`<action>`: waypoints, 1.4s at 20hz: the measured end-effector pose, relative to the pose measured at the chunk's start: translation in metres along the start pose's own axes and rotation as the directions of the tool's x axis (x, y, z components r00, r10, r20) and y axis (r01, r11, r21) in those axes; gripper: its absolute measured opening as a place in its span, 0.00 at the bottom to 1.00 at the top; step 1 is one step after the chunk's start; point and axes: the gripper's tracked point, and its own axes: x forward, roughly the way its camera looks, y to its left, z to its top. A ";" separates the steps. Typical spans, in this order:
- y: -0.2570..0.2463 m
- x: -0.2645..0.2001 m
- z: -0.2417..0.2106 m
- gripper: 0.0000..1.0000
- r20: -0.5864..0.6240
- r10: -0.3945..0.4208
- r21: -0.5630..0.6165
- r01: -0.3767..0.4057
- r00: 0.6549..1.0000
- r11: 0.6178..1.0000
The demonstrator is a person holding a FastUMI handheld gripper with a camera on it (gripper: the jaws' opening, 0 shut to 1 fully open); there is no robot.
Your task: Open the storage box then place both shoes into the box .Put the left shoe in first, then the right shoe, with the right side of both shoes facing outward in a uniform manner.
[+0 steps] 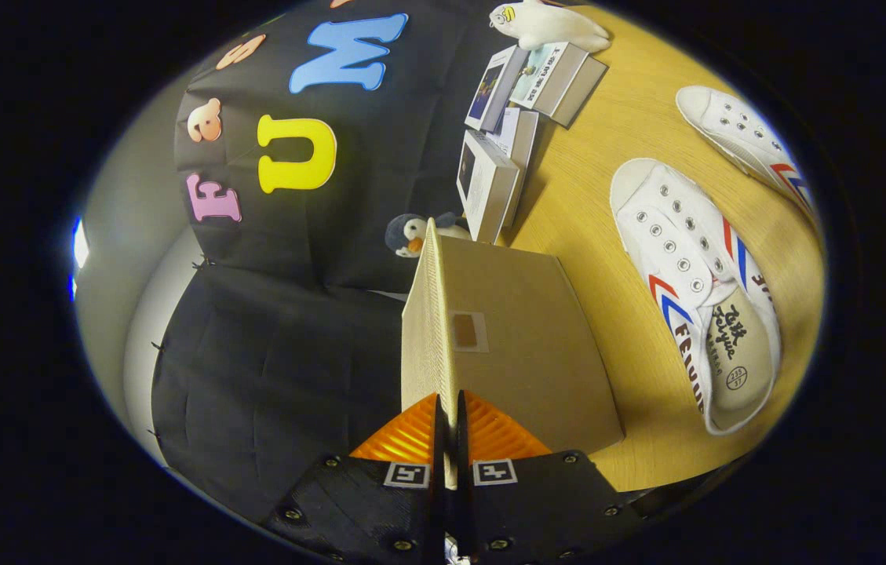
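Hand-held gripper (449, 408) at lower centre pinches the box lid (428, 322) edge, fingers closed; two shoes (694, 290) at right on table (592, 180).

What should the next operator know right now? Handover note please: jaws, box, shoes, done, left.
Gripper: jaws shut on the box lid, pinching its thin edge; the lid stands raised edge-on ahead of them.
Storage box: on the wooden table, being opened.
Shoes: both on the table beyond the box, near shoe beside it, far shoe further out. Neither is in the box.
Done: lid grasped and lifted.
Left: finish opening, then load the left shoe, then the right, right sides outward.
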 end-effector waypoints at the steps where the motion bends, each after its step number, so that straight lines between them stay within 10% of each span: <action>1: 0.002 -0.002 0.000 0.06 -0.006 0.000 -0.021 -0.001 1.000 1.000; 28: 0.199 0.042 -0.046 0.06 -0.104 0.182 -0.320 -0.206 0.978 0.925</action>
